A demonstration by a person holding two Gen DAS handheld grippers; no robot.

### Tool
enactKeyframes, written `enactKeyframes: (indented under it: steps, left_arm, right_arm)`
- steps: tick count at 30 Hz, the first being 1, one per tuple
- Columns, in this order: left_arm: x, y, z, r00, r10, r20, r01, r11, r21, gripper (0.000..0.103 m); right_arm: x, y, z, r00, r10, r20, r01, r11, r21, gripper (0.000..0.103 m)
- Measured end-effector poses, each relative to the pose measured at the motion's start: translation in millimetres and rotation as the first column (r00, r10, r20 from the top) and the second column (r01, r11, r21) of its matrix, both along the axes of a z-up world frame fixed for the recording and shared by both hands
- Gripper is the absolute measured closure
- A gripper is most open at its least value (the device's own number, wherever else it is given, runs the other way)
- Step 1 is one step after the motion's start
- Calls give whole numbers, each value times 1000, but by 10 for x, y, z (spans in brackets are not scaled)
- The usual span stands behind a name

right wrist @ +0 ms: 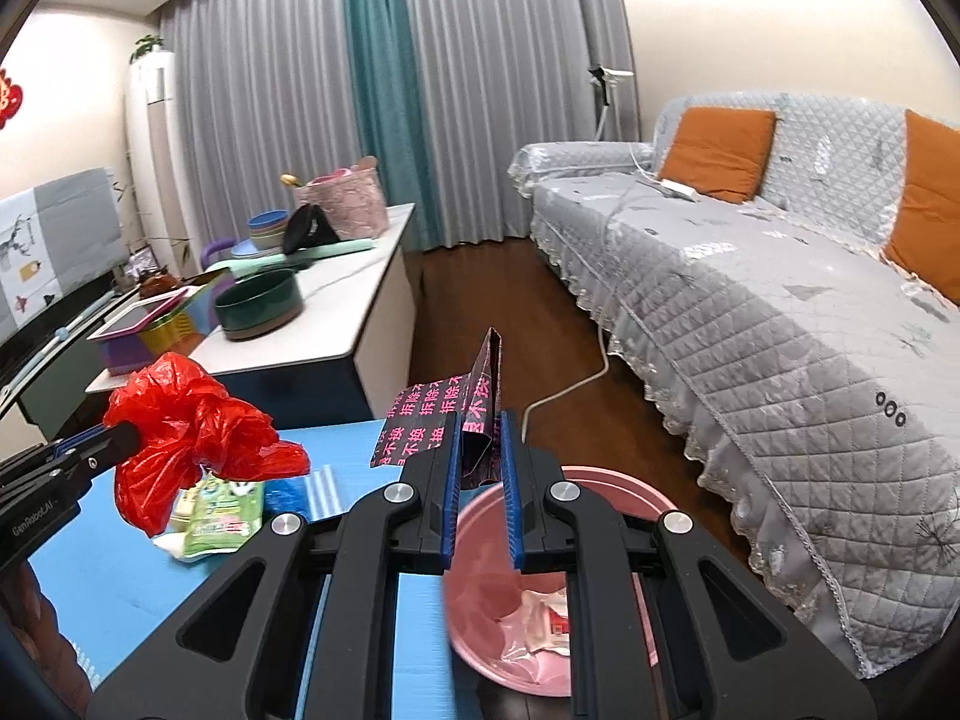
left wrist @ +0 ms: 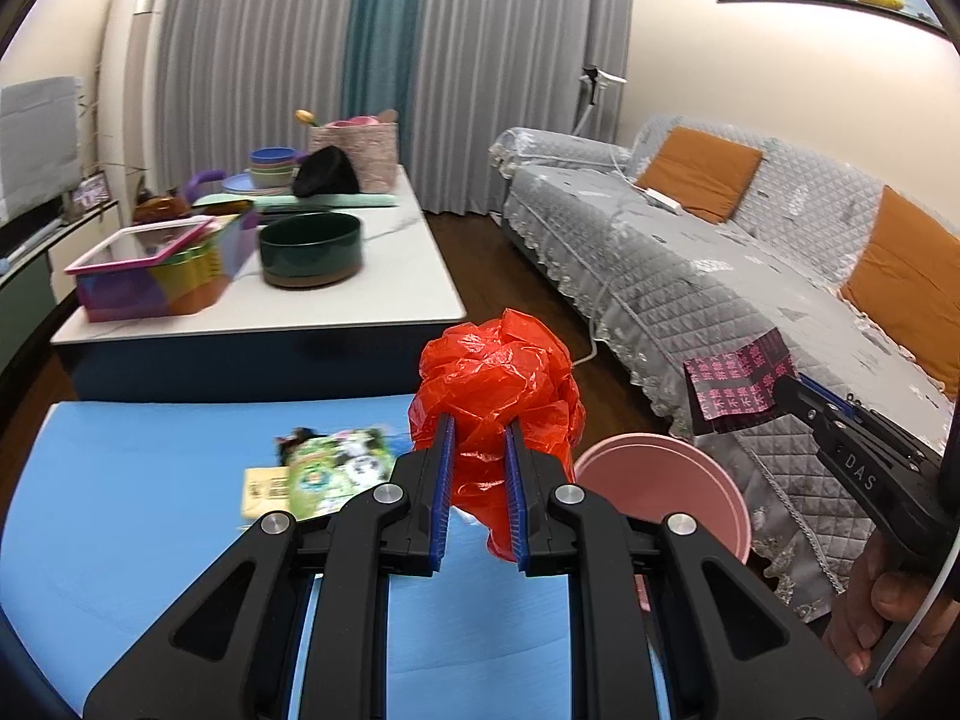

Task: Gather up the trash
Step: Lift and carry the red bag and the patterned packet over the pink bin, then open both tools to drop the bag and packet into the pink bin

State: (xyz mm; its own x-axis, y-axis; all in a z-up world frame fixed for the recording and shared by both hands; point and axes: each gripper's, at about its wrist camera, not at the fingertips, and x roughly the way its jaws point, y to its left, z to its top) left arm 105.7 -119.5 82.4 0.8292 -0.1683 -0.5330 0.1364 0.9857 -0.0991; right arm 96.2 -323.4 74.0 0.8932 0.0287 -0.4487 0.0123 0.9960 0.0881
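While the pink bin [right wrist: 510,654] is sitting just off the edge of the blue mat [left wrist: 150,480] with some crumpled white scraps already lying in it, the right gripper [right wrist: 481,438] is pinching a dark wrapper with pink print [right wrist: 444,414] narrowly between its blue pads, right above the bin's far rim. The wrapper is standing folded, its long axis running roughly upright, its peak pointing up and away from the bin. Left of the bin, the left gripper [left wrist: 478,444] is clamping a crumpled red plastic bag [left wrist: 498,372] above the mat, the bag bulging upward past the fingertips. This looks like the carry-and-drop step: next, each gripper probably needs centring over the bin's mouth before opening. A green packet [left wrist: 336,468] and a yellowish card [left wrist: 264,489] are lying on the mat left of the bin, seemingly waiting for pickup
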Motion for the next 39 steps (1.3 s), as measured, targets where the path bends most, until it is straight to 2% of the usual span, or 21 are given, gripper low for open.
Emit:
enactKeyframes:
  steps: [12,22,24,26,29,39]
  left_arm:
    - [332,-584,-228,994,-97,-49,97,995,-7,87]
    - [504,-850,-458,984,-151,-97,150,989,-16,87]
    - [527,-877,-482,982,-158,-103,157,987,-17,87]
    - [547,-913,-500,979,-170,-113,169,985,-17,85]
    - [576,-937,-509,977,-178,-122,177,984,-18,77]
    - [493,-836,-474,980,-159,-122,158,987,-17,75]
  right_arm:
    - [186,-551,-175,993,-106,-57,107,994,14,90]
    - [281,-622,-313,986,-128,-108,127,992,-11,90]
    - [296,-627,-324,985,-132,-112,131,991,-15,86]
    - [302,-633,-330,983,-145,-116,144,989,-23,78]
    - [308,-662,-340,979,-163,-122,162,987,-22,60]
    - [268,-709,-303,978,-175,-112,178,984,16,58]
